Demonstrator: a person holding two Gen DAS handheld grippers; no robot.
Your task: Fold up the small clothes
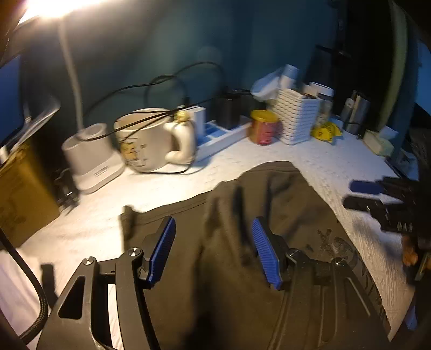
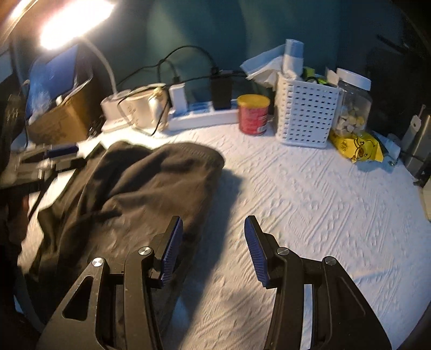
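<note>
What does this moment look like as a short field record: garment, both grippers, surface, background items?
garment: dark garment, bunched and only partly flattened on the white textured cloth
left gripper: open, above the garment, holding nothing
right gripper: open, at the garment's right edge, over bare cloth, holding nothing
background: mug, red can with yellow lid, white perforated basket, clear jar, yellow packet, all along the wall
lighting: lamp lit at upper left
fold status: not tidy yet
</note>
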